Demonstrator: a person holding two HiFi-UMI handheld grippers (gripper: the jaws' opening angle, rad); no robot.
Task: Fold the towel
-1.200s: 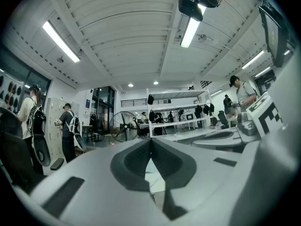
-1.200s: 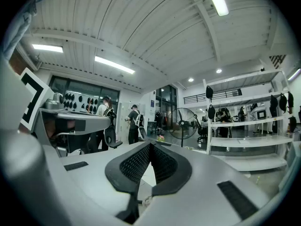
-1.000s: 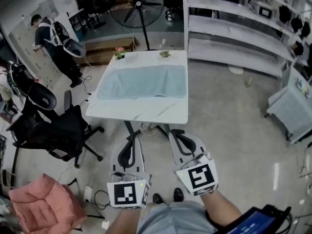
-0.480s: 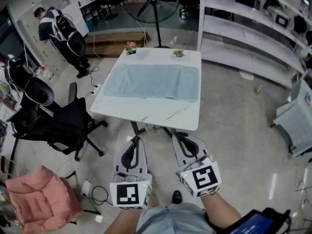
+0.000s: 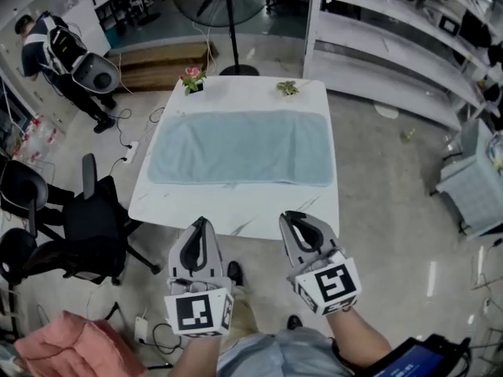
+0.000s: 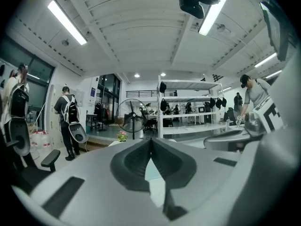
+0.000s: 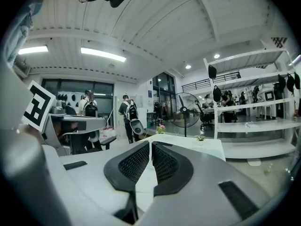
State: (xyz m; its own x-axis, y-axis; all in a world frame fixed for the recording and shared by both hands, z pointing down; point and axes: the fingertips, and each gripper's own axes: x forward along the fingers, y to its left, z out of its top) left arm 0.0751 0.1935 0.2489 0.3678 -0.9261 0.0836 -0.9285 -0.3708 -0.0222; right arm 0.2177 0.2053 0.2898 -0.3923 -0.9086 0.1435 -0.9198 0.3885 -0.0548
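Note:
A light blue towel [image 5: 240, 148] lies spread flat across the white table [image 5: 236, 210], its long side running left to right. Both grippers point level at the table's near edge, short of the towel. My left gripper [image 5: 200, 222] is shut, its tips touching [image 6: 151, 140], with nothing in it. My right gripper [image 5: 292, 217] is opening: a narrow slit shows between its pads [image 7: 150, 144], and nothing is between them. In the right gripper view the table top [image 7: 188, 142] stretches ahead.
A pink flower pot [image 5: 191, 78] and a small green plant [image 5: 288, 88] stand at the table's far edge. A black office chair [image 5: 86, 234] is left of the table, with a pink cushion [image 5: 63, 344] below it. White shelves [image 5: 393, 38] run along the right. A person [image 5: 59, 53] stands far left.
Both grippers have come forward from over the floor to the table's near edge. The table and towel now lie closer and larger in the head view.

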